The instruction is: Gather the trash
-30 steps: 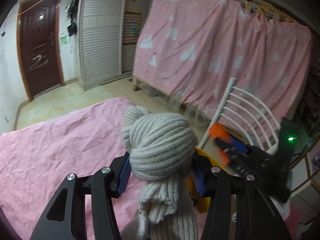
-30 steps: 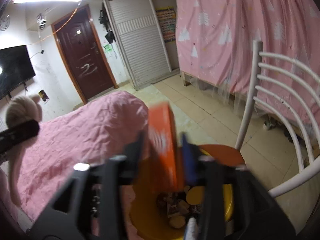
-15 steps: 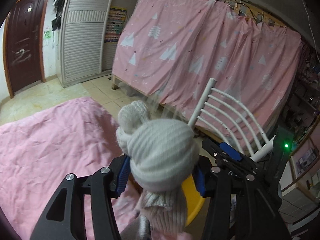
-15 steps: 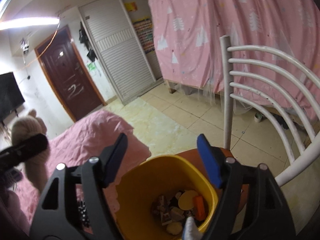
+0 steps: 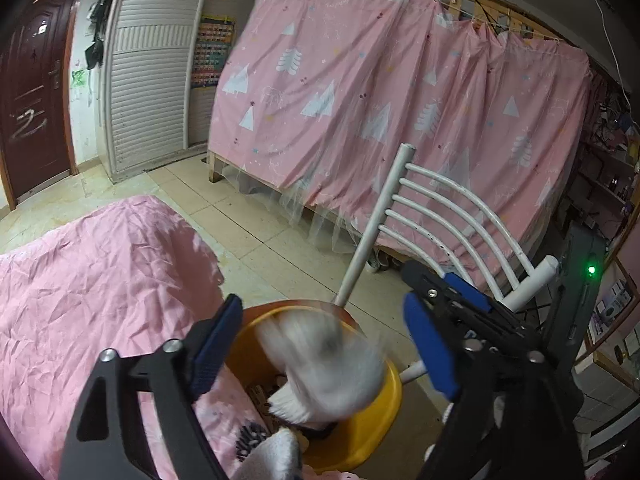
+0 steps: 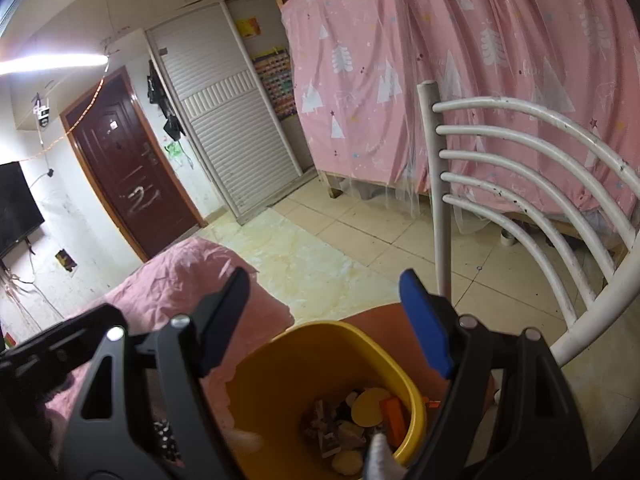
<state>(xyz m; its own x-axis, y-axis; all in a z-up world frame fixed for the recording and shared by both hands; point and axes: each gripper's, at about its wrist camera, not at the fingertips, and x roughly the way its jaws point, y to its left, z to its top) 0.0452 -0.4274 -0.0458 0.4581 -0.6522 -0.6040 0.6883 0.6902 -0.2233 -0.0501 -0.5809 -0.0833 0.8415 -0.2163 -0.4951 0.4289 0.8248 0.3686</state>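
Grey knit, blurred with motion, is the sock bundle, and it sits between the blue pads of the left gripper with clear air on both sides, right over the mouth of the yellow bin. The left jaws have just been opening, and neither pad touches the bundle, so it reads as let go and dropping. It lies straight ahead of and below the left fingertips, its bulk inside the bin's rim line; its long axis runs roughly up and down, a ribbed end trailing low toward the near edge.

The right gripper has also just been opening; its jaws stand wide with nothing between them. In its view the bin is directly below and ahead, holding scraps and an orange piece. The bin stands on the seat of a white chair, just beside the pink sheet on the left.

Both grippers hover at the bin, left one on the sheet side. Judged from this, anything more to collect would lie left on the sheet, nearer the left hand, though no loose trash shows there
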